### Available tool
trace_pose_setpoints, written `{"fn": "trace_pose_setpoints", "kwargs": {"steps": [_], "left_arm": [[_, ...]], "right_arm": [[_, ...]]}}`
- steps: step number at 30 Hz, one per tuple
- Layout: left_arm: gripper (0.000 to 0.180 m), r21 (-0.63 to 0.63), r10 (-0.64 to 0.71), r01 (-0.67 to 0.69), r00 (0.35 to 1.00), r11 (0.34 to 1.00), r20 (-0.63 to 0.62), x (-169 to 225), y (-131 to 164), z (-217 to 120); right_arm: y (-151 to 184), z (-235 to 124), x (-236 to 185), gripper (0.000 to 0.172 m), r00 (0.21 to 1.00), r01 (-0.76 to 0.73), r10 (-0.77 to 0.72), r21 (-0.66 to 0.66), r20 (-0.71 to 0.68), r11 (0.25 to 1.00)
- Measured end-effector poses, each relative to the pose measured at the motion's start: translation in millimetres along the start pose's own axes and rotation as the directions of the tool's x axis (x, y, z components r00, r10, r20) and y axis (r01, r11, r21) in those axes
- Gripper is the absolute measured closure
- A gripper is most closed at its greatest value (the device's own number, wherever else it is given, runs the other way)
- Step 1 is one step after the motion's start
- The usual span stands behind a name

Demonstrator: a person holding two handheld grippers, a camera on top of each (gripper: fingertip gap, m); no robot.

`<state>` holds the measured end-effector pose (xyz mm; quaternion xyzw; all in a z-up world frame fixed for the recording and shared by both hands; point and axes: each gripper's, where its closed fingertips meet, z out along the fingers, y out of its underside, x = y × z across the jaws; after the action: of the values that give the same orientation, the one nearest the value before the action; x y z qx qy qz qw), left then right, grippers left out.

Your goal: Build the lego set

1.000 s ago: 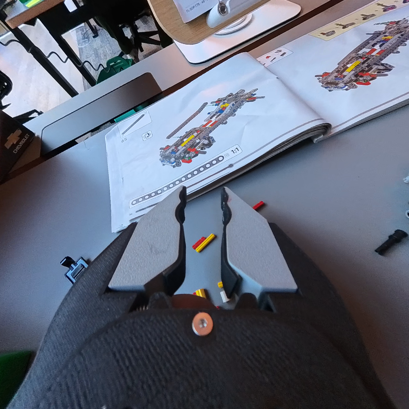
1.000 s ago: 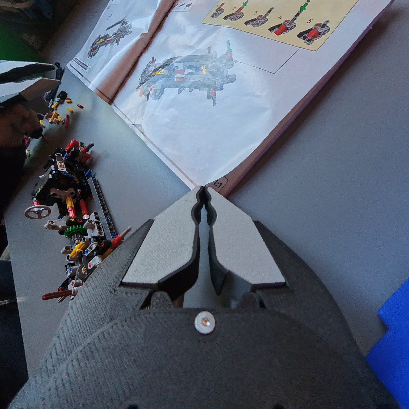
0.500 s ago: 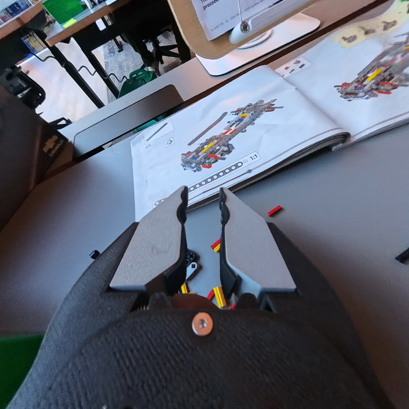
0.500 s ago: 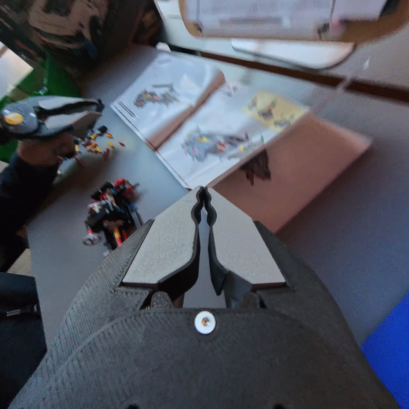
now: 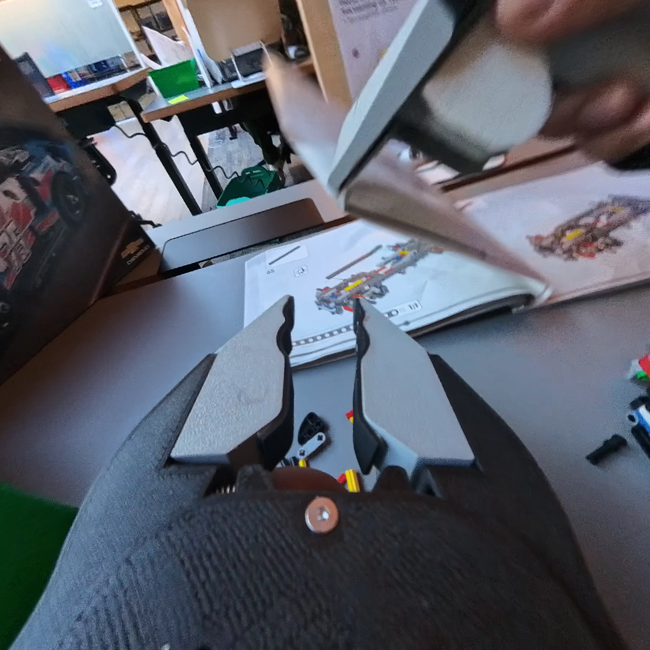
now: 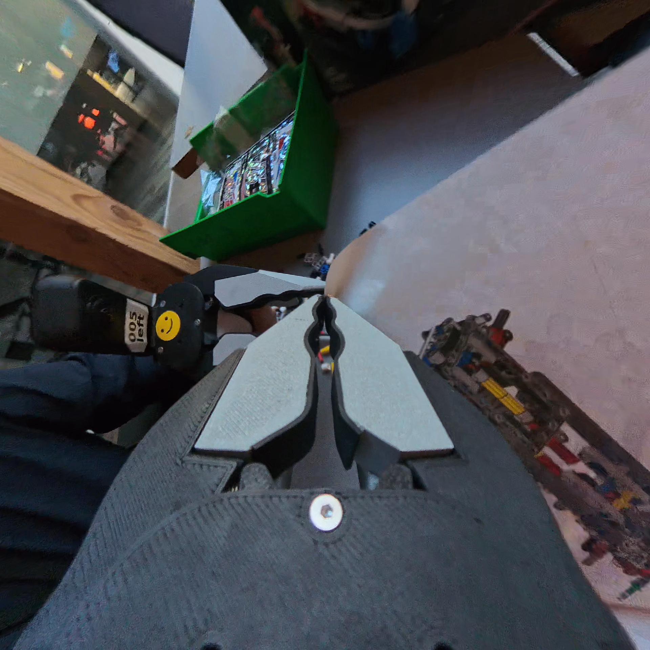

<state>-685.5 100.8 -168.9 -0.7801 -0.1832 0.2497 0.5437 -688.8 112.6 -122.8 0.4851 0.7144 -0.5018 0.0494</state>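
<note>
- At the tips of the right hand-held gripper (image 6: 325,298), the corner of a page (image 6: 492,211) is pinched; the jaws are closed together on the paper's edge.
- That page is held raised off the open instruction booklet (image 5: 351,274), curving up over the spread. The booklet itself lies flat on the grey bench (image 5: 527,369).
- Only a thin bit of corner is caught, so the sheet could probably slip free. A sharp pull could crease it or tear it at the spine.
- The left hand-held gripper (image 5: 322,304) is held with its jaws apart and nothing between them, above the bench just in front of the booklet's near edge.
- Small loose parts are seen under and behind its fingers: a black piece (image 5: 311,424), a yellow pin (image 5: 351,480) and bits of red.
- The two tools are seen close together in the right wrist view, so a knock between them is judged possible. The raised page could also brush the open fingers.
- A black pin (image 5: 606,453) lies apart to the right, and a partly built model (image 5: 640,418) sits at the picture's edge. These light pieces could be scattered if swept by a falling page.
- A dark box with a car picture (image 5: 52,228) stands at the left, and a green bin (image 6: 281,218) is farther off.
</note>
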Motion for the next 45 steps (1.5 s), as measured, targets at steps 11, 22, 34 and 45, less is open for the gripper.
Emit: {"fn": "trace_pose_setpoints", "kwargs": {"steps": [11,22,34,45], "left_arm": [[0.15,0.038,-0.107,0.108,0.994,0.993,-0.016,-16.6,-8.8,-6.6],[0.15,0.017,-0.089,0.089,0.995,0.996,-0.035,-11.1,-5.5,-4.5],[0.15,-0.019,-0.072,0.071,0.997,0.997,-0.01,-16.6,3.2,0.2],[0.151,-0.075,-0.105,0.106,0.994,0.992,0.018,-31.4,17.1,6.2]], "right_arm": [[-20.1,-97.2,-15.8,0.141,0.989,0.147,-0.139,0.195,-0.053,0.97],[74.5,-174.7,37.4,0.142,0.985,-0.023,0.049,0.154,-0.166,0.988],[135.4,-137.3,85.1,0.146,0.945,-0.045,0.046,0.011,-0.325,0.999],[138.2,-31.9,112.9,0.17,0.915,0.02,-0.123,-0.26,-0.384,0.965]]}}
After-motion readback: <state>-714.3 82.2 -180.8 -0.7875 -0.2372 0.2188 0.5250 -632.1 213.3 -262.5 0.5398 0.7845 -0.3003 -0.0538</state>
